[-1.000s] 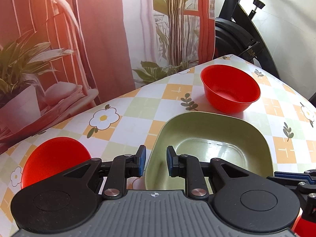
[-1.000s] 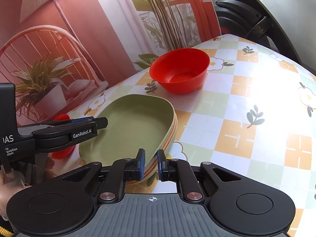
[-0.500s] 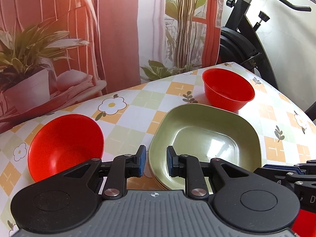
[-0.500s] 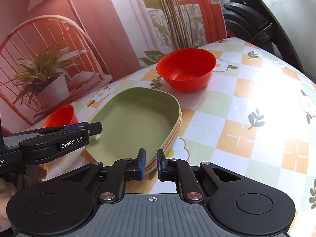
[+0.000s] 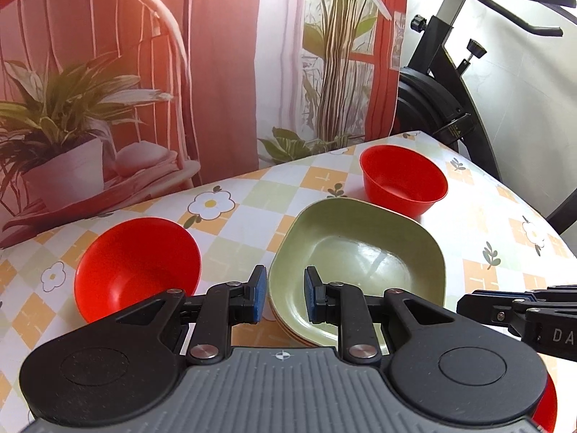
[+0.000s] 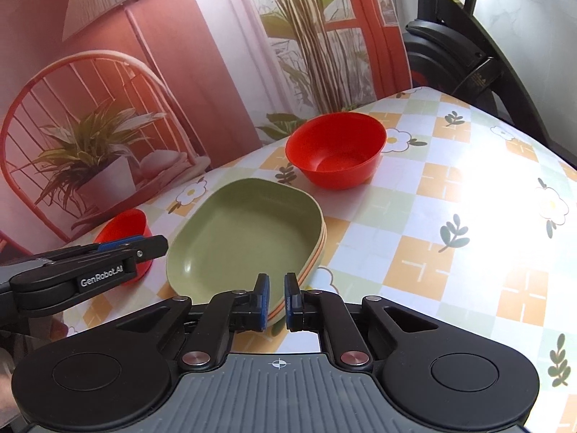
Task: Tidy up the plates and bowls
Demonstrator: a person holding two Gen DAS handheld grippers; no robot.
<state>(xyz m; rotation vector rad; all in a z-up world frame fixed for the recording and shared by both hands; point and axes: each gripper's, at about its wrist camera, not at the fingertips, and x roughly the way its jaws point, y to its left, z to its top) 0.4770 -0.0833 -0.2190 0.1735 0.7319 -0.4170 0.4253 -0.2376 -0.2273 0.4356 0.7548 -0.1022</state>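
The left hand-held gripper (image 5: 281,294) hangs above the near edge of the stack of green plates (image 5: 357,263), its jaws a little apart and holding nothing; the right hand-held gripper (image 6: 276,301) is over the near right corner of the same stack (image 6: 245,238), its jaws almost pressed together with only a narrow gap, also empty. The plates seem already gathered in the middle of the bench (image 6: 450,216), so I judge the bowls are the next step: one red bowl (image 5: 135,263) stands just left of the stack and another red bowl (image 5: 404,184) behind it. To do it well, the jaws should spread wider and take the thin rim from above, then lift straight so the bowl does not slide on the smooth cloth. The left view shows the left bowl whole and a red thing at the bottom right corner, which I cannot identify; the right view shows the orange edges under the top plate.
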